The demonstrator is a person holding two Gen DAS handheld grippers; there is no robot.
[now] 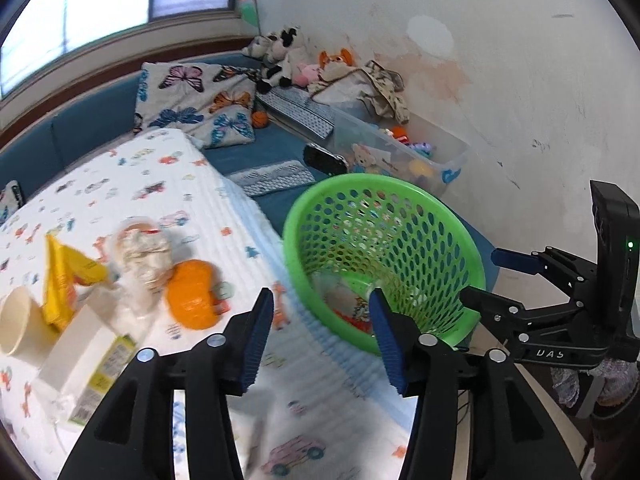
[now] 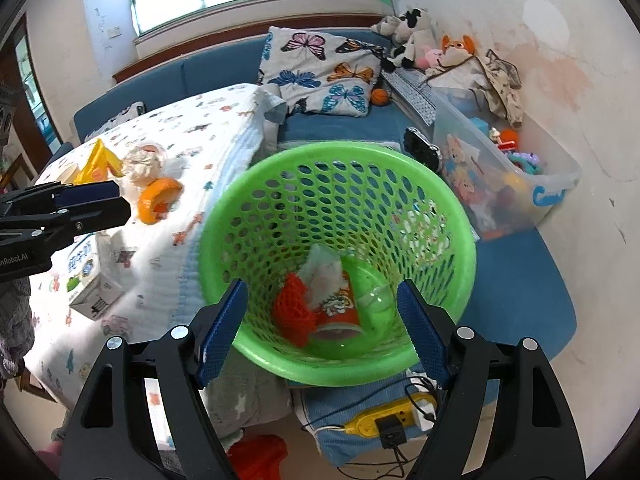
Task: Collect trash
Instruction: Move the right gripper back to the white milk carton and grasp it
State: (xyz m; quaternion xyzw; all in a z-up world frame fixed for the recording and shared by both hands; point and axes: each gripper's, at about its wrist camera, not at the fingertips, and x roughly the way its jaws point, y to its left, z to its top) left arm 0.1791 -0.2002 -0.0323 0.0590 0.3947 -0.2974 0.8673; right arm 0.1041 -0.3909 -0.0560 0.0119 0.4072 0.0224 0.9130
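On the patterned bedspread (image 1: 132, 184), at about ten o'clock from the left gripper (image 1: 320, 336), lies the remaining trash: an orange peel (image 1: 192, 294), a crumpled clear wrapper (image 1: 142, 254), a yellow packet (image 1: 64, 280), a paper cup (image 1: 18, 326) and a white carton (image 1: 86, 354). The left jaws stand apart with nothing between them. The orange peel is the nearest piece to them, just off the left fingertip, its long axis running roughly twelve to six in the left wrist view.

The green basket (image 1: 384, 196) sits at one o'clock of the left gripper, tilted toward the cameras at the bed's edge. In the right wrist view the right gripper (image 2: 322, 328) has its jaws spread either side of the basket's near rim; the pads do not clearly press on it. Inside are a red net (image 2: 292, 308), a printed cup (image 2: 336, 308) and a white scrap (image 2: 324, 268).

Judgement: the left hand is the nearer one for the next pick; the right is well apart from the pile.

Hard to read: the pile is motion-blurred in the left view, the carton is cut off by the left finger, and whether the basket rests on anything is hidden.
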